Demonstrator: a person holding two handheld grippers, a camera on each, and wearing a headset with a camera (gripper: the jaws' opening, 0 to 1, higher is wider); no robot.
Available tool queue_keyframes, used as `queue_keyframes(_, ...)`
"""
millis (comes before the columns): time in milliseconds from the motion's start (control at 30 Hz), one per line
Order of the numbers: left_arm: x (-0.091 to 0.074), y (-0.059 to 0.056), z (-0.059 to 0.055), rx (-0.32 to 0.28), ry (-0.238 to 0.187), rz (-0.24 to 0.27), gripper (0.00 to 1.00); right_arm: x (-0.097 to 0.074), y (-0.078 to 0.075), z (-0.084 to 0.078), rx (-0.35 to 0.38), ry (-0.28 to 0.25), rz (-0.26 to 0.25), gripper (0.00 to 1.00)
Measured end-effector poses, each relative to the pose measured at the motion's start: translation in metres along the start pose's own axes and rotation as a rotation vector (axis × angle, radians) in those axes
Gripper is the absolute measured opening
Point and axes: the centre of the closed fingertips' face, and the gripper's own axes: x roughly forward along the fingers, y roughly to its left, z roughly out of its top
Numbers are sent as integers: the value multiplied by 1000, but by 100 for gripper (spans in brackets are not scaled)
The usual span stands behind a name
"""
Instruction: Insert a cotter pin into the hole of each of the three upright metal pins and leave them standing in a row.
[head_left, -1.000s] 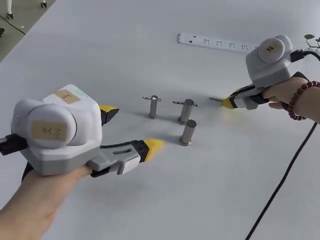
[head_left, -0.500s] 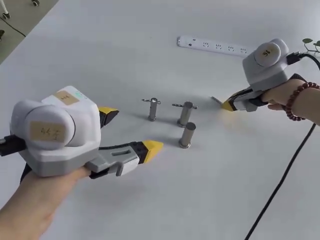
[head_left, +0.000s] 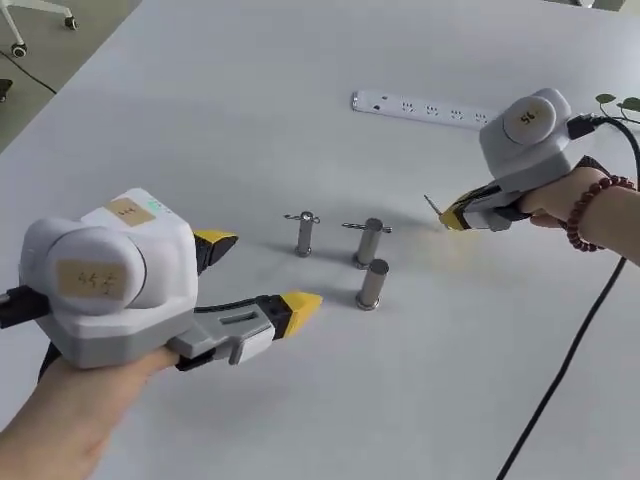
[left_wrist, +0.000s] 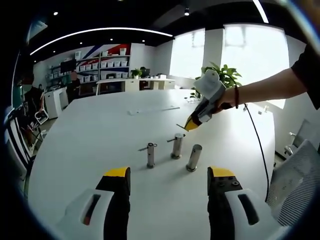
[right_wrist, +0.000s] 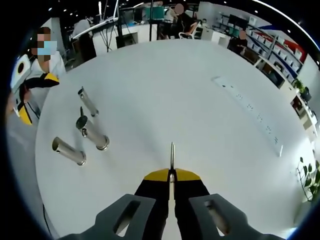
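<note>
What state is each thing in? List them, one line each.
left pin: upright, left cotter through it
middle pin: upright, middle cotter through it
near pin: upright, no cotter
held cotter: gripped, off the bench
right tool: shut on held cotter
left tool: open, empty
strip: lying flat
</note>
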Motion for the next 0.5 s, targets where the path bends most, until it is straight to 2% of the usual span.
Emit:
queue_keyframes(67, 0, -2, 3, 3, -5, -5, 61, -3, 2, 4, -21, -13, -2, 0)
queue_keyframes(167, 0, -6, 7, 2, -12, -15, 59, -16, 18, 13, -79, -31, 6, 0)
queue_keyframes(333, 0, -10, 16, -5, -21, -34, 56, -34, 39, 21, -117, -61, 31, 0)
queue_keyframes(433, 0, -13, 21, -17, -27, -56, 53, -36, 40, 25, -138, -79, 36, 0)
queue_keyframes(500, 1, -15, 24, -21, -22, -72, 52, -43, 48, 26, -153, -89, 39, 0)
